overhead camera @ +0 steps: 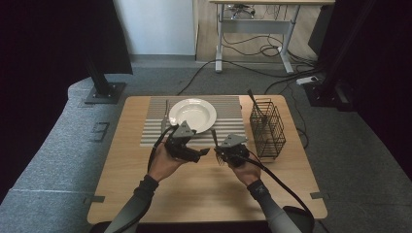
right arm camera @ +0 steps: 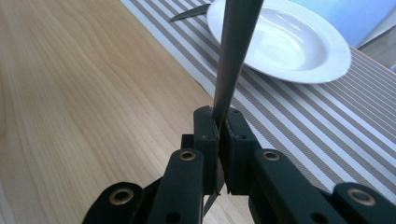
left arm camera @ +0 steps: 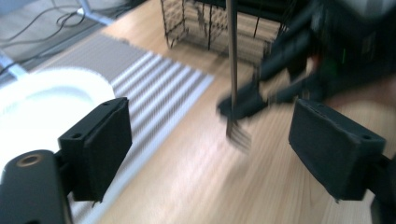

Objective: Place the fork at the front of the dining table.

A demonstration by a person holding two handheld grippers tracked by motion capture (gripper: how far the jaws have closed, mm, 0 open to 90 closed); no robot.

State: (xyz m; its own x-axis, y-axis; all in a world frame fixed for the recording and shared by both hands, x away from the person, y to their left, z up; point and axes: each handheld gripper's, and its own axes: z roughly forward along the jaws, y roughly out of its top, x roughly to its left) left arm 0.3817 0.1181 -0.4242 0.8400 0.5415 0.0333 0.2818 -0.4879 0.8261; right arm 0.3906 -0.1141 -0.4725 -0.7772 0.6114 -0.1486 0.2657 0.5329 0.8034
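My right gripper (overhead camera: pixel 219 154) (right arm camera: pixel 219 135) is shut on the grey handle of a fork (overhead camera: pixel 214 137) (right arm camera: pixel 236 51) and holds it upright above the wooden table. In the left gripper view the fork (left arm camera: pixel 232 70) hangs tines down, close above the wood, between my own two black pads. My left gripper (overhead camera: pixel 203 152) (left arm camera: pixel 210 144) is open, jaws wide apart, pointing at the right gripper from a few centimetres away. A white plate (overhead camera: pixel 193 114) (left arm camera: pixel 42 93) (right arm camera: pixel 289 42) lies empty on a striped placemat (overhead camera: pixel 155 131) just beyond both grippers.
A black wire basket (overhead camera: pixel 267 128) (left arm camera: pixel 210 23) stands at the table's right, with a dark utensil (overhead camera: pixel 253 102) sticking up from it. A knife (overhead camera: pixel 166 114) (right arm camera: pixel 191 11) lies on the placemat left of the plate. Bare wood stretches toward the near edge.
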